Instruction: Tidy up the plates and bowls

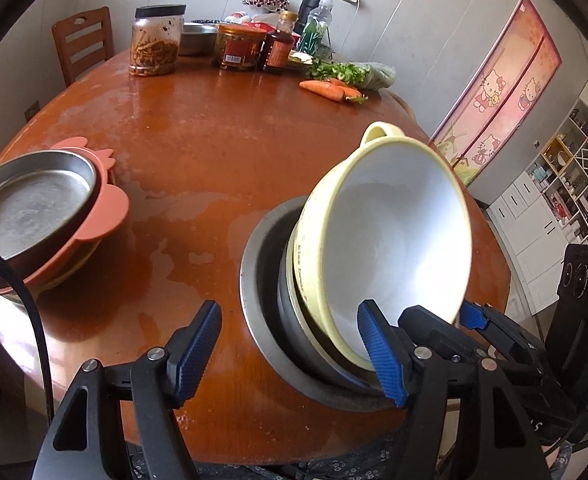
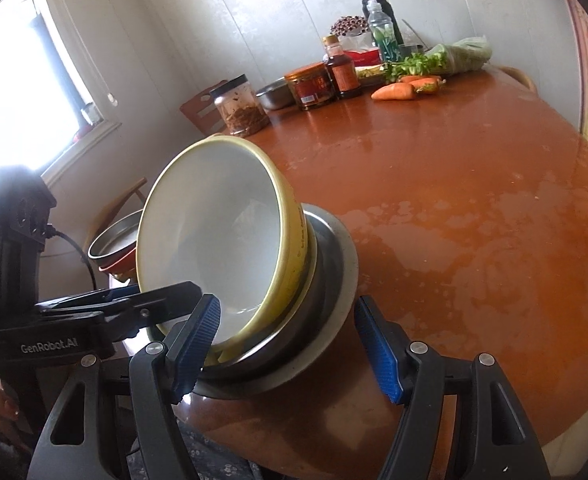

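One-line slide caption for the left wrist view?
Open left gripper beside a tilted yellow bowl leaning in a steel bowl, its rim between the right gripper fingers.

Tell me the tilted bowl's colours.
The bowl is pale yellow outside, white inside; the left wrist view shows it best.

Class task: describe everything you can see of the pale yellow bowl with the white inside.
The pale yellow bowl with the white inside looks ceramic or plastic, with a loop handle at its rim and small dark lettering outside. It is empty and tilted steeply on its side, nested in a stack of steel bowls near the table's edge. Whether either gripper touches it is unclear.
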Available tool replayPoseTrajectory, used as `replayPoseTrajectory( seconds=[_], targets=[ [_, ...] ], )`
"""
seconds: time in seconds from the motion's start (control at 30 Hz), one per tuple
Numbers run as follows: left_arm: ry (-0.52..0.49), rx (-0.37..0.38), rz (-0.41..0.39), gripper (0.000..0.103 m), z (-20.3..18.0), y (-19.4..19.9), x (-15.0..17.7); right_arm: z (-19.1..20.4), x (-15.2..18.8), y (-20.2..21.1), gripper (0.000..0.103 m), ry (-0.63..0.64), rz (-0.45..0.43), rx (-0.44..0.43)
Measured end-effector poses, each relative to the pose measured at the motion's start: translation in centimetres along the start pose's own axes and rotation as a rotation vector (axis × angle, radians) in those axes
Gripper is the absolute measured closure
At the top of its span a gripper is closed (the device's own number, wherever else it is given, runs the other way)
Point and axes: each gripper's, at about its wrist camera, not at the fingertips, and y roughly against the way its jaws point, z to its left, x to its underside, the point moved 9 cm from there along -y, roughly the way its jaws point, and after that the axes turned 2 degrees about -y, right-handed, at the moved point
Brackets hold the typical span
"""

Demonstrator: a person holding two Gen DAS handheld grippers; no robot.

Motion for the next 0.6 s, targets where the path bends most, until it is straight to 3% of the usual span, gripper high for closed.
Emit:
replayPoseTrajectory(
  seconds=[0.27,0.47,0.6],
  targets=[
    [0.0,0.027,0.003,0.034,-0.1,-0.9,-0.3,0.1,-0.1,-0.8,0.032,0.008,0.0,-0.022],
    [0.002,0.094,0.016,0.048,-0.5,-1.3,-0.3,0.2,-0.2,-1.3,0.033,0.005,0.004,-0.048],
    [-0.001,0.091,0.013,0.049,-0.6,-1.5,-0.4,0.4,-0.3,-1.3,0.034,0.022,0.0,-0.038]
  ],
)
